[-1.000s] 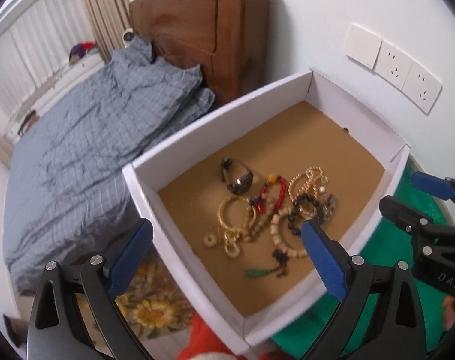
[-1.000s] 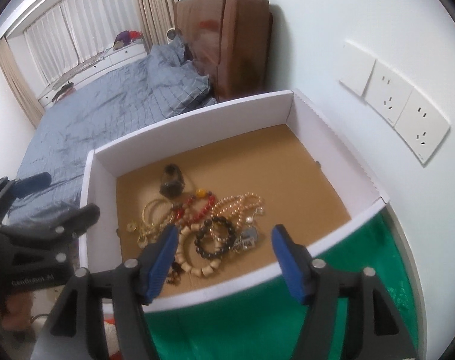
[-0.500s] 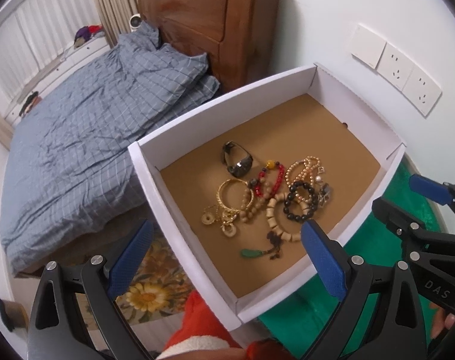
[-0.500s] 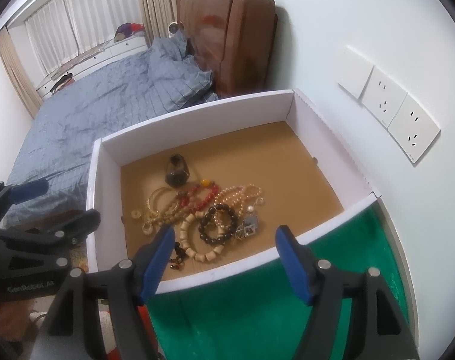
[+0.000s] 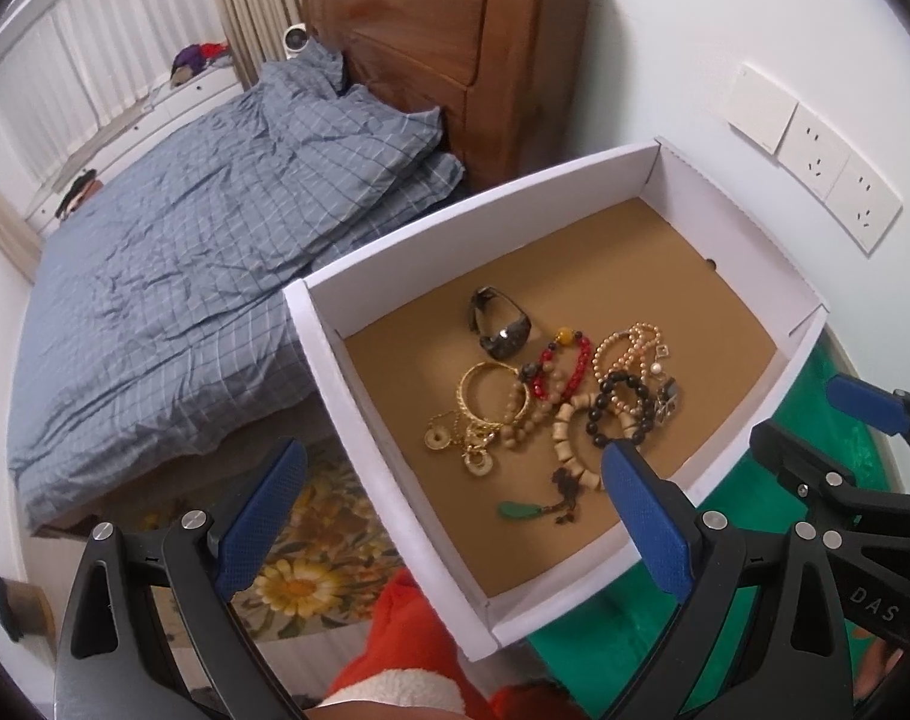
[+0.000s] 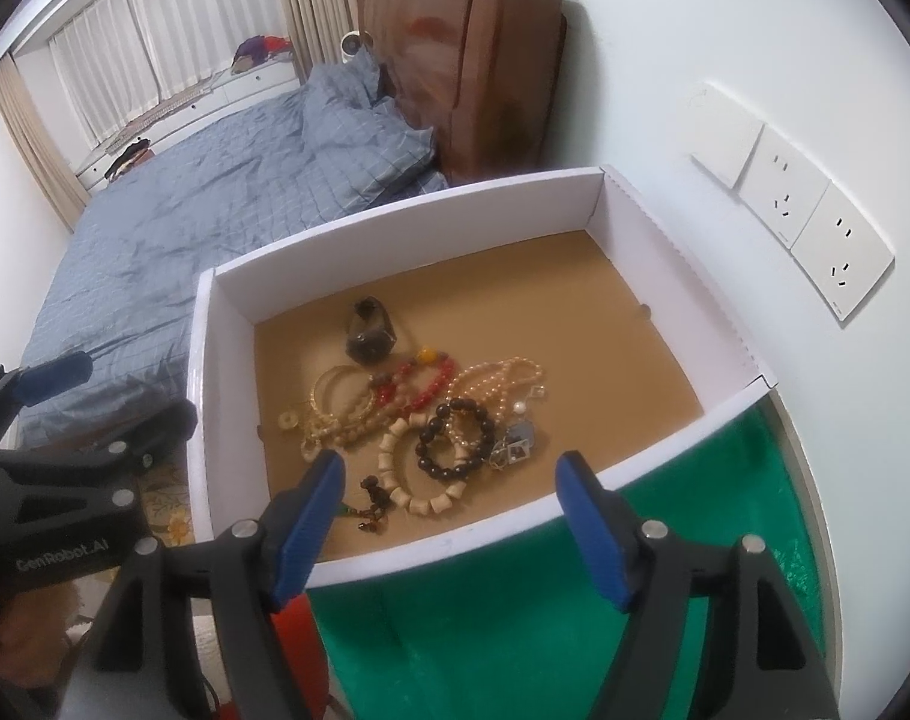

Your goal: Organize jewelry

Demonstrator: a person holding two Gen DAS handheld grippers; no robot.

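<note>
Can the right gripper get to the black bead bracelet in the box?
Probably yes. The right gripper hangs empty above the box's near wall, jaws opening, and the black bracelet lies just past that wall on top of the pile, though it touches other beads.

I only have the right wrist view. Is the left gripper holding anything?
Observer: No. The left gripper is open, with nothing between its pads.
Operator: I glimpse something green by the dark tassel. What is it?
Observer: A green pendant, lying flat on the box floor.
Operator: Where are the left fingers?
Observer: In their own view they straddle the box wall, one finger over a flowered rug.
</note>
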